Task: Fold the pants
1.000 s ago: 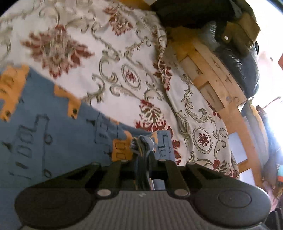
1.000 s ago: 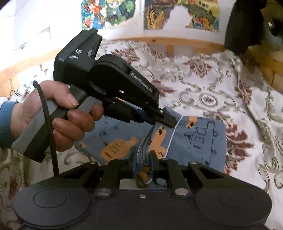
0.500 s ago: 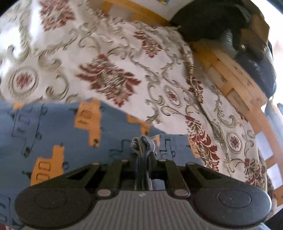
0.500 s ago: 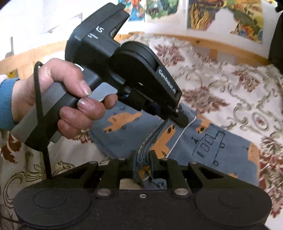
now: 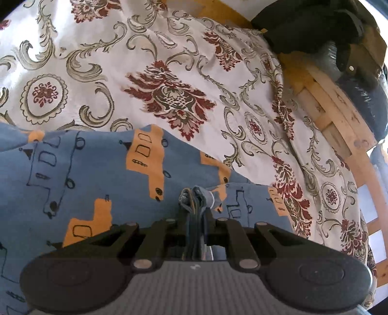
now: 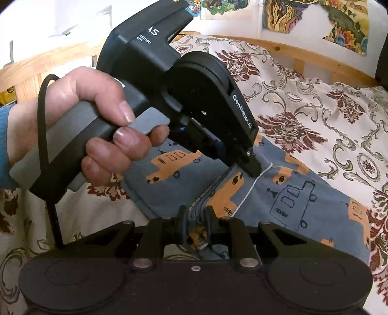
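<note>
The pants (image 5: 84, 174) are blue with orange truck prints and lie on a floral bedspread (image 5: 169, 80). My left gripper (image 5: 195, 218) is shut on a bunched stack of their edges. In the right wrist view the same pants (image 6: 303, 201) spread to the right, and my right gripper (image 6: 196, 218) is shut on several layered edges. The left gripper (image 6: 252, 167), held by a hand (image 6: 101, 126), pinches the cloth just beyond, beside a white drawstring (image 6: 252, 189).
A wooden bed frame (image 5: 339, 126) runs along the right, with dark bags (image 5: 322, 26) piled beyond it. In the right wrist view a wooden rail (image 6: 303, 55) and posters (image 6: 291, 17) on the wall stand behind the bed.
Both grippers have carried the gripped edges across the bed, keeping hold. More folded pants now lie flat under the left gripper, and the left gripper has come closer to the right camera.
</note>
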`<state>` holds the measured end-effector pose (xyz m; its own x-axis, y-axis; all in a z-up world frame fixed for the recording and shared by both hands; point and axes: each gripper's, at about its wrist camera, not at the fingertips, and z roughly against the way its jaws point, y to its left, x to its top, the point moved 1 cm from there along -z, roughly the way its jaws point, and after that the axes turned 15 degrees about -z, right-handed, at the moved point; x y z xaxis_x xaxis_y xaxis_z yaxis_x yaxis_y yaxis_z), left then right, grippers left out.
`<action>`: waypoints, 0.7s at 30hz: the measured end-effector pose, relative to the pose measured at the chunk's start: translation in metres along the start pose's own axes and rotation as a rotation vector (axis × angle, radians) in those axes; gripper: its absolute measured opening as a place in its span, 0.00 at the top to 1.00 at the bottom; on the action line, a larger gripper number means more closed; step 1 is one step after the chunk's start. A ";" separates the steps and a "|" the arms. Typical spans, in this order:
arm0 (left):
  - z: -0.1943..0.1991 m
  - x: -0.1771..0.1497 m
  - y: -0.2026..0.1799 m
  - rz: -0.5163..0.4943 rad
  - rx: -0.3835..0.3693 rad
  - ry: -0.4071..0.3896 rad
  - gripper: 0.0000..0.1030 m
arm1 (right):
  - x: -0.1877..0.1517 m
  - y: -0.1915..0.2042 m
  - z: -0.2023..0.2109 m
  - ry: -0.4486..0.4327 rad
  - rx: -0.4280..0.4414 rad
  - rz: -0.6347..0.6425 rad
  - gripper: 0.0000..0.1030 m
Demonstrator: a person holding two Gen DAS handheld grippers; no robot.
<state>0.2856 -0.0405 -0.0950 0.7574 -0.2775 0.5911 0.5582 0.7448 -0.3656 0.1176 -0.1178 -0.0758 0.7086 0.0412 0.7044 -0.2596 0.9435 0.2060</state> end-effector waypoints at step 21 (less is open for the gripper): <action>0.029 -0.003 0.024 0.039 0.126 -0.002 0.88 | 0.015 0.024 -0.018 0.007 0.146 0.039 0.80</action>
<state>0.2869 -0.0042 -0.0840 0.7768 -0.2459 0.5798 0.4814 0.8253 -0.2950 0.1339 -0.0890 -0.0725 0.7007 0.0800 0.7090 -0.3793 0.8834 0.2752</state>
